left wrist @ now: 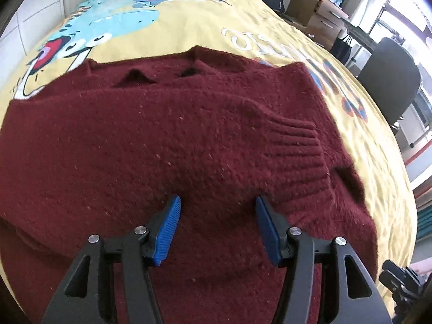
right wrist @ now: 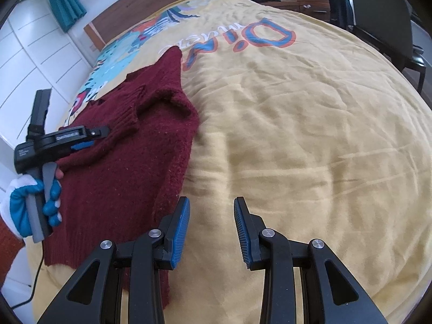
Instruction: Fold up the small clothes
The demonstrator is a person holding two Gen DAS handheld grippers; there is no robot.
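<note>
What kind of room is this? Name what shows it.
Most likely a bedroom: a bed with a yellow cartoon blanket and wooden headboard, white cupboards alongside, and a dark red sweater laid out on the blanket.

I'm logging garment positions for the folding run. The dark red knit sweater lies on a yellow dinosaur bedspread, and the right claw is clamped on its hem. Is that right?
Not quite. The sweater does lie on the yellow bedspread, but the right claw holds nothing: in the right wrist view it stands open over bare bedspread beside the sweater's edge.
</note>
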